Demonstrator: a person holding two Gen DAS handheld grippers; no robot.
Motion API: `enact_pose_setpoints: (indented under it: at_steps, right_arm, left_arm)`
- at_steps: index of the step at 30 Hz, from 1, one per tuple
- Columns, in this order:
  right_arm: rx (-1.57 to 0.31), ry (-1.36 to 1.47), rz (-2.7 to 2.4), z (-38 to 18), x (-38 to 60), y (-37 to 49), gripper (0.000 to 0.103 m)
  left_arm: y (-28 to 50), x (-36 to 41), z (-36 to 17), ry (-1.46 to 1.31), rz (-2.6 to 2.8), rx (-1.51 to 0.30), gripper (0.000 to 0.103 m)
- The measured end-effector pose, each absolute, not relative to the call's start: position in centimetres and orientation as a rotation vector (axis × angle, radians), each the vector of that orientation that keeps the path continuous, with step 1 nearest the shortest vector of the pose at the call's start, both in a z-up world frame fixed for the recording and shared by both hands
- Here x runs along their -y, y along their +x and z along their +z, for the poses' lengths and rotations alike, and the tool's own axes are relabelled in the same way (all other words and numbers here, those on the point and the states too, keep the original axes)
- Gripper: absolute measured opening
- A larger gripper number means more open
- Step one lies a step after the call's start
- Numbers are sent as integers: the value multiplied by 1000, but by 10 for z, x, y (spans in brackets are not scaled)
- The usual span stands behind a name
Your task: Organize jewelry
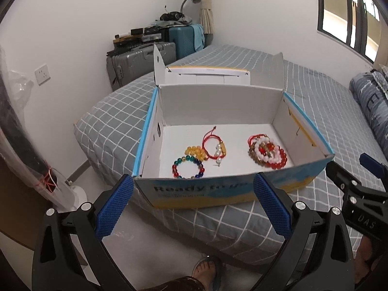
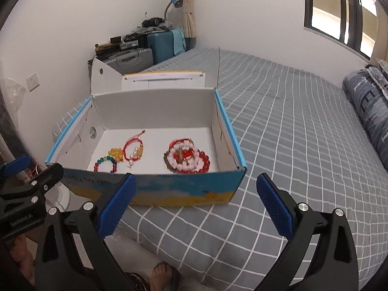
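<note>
Each hand-held gripper [image 1: 194, 206] [image 2: 196, 206] has black plastic arms, silver screws and blue textured pads [image 1: 114, 208]; the person's foot [image 1: 206, 271] wears a flip-flop.

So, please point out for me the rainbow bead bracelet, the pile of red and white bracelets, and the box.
rainbow bead bracelet [image 1: 188, 168]: left wrist view, on its far arc of beads.
pile of red and white bracelets [image 2: 188, 158]: right wrist view, on the middle of the pile.
box [image 1: 218, 97]: left wrist view, on its inner back wall.

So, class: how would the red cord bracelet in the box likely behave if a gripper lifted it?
The red cord bracelet would probably flop: its cord is thin. Its beads sit bunched on one side, so it may hang unevenly. It looks light.
</note>
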State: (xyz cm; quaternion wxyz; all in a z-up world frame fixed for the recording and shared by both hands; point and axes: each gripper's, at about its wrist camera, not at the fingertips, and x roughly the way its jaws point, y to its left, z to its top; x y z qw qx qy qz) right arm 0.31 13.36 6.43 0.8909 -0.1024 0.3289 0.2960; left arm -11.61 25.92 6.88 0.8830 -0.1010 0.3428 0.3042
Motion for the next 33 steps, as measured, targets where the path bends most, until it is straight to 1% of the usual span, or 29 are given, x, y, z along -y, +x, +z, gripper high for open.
enact_pose_setpoints:
  at_steps: [33]
  right_arm:
    - [-693,-207,624,65,-132,6,95]
  left_arm:
    - [-114,-256,66,-248,614,-732,97]
